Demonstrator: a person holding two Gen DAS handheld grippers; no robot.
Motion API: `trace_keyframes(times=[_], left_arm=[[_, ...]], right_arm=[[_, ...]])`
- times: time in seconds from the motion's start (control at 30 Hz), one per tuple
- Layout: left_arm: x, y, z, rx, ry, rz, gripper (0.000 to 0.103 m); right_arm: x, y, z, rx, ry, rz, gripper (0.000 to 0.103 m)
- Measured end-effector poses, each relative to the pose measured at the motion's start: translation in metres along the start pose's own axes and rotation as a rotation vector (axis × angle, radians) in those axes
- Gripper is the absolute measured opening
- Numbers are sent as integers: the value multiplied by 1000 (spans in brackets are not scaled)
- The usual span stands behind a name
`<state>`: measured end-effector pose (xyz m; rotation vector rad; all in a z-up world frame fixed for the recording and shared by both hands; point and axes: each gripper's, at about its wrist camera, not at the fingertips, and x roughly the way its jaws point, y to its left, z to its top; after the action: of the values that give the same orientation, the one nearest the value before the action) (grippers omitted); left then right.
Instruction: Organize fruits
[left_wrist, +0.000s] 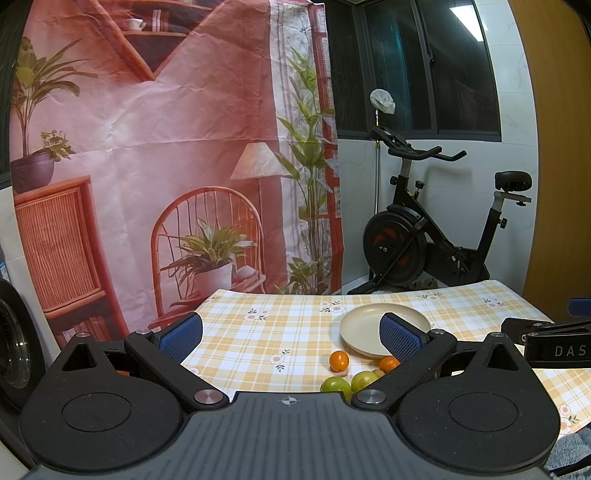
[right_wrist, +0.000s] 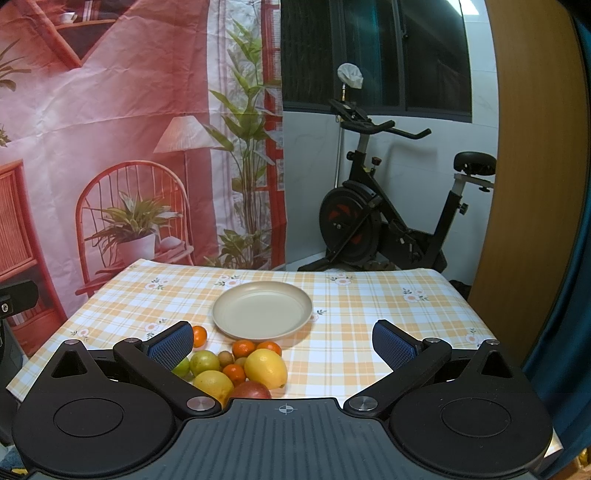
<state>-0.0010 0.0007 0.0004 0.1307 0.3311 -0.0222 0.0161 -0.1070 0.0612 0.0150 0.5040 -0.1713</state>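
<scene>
Plate (right_wrist: 291, 319): empty, mid-table.
Fruit pile (right_wrist: 236, 369): just in front of the plate, touching one another.
Large lemon (right_wrist: 266, 368): likely firm, smooth, rolls; grip across its middle.
Left gripper (left_wrist: 291, 338): jaws apart, empty.
Right gripper (right_wrist: 282, 345): jaws apart, empty.

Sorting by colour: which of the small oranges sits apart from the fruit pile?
The small orange at the pile's far left, beside the right gripper's left finger; the others huddle among the lemons.

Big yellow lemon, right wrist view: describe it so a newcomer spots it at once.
Find the empty beige plate on the checked tablecloth. Just in front of it lies a cluster of fruit; the lemon sits at its right edge. It is the largest yellow fruit, beside small oranges and greenish limes.
</scene>
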Motion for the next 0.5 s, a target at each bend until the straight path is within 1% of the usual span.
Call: trace_keyframes(times=[0.37,0.5], left_arm=[[-3,-2,-3,3,2,-1,103],[4,-2,-2,3,9,-7,103]], right_arm=[[-1,-1,0,3,1,3,103],[0,4,1,-2,7,15,103]])
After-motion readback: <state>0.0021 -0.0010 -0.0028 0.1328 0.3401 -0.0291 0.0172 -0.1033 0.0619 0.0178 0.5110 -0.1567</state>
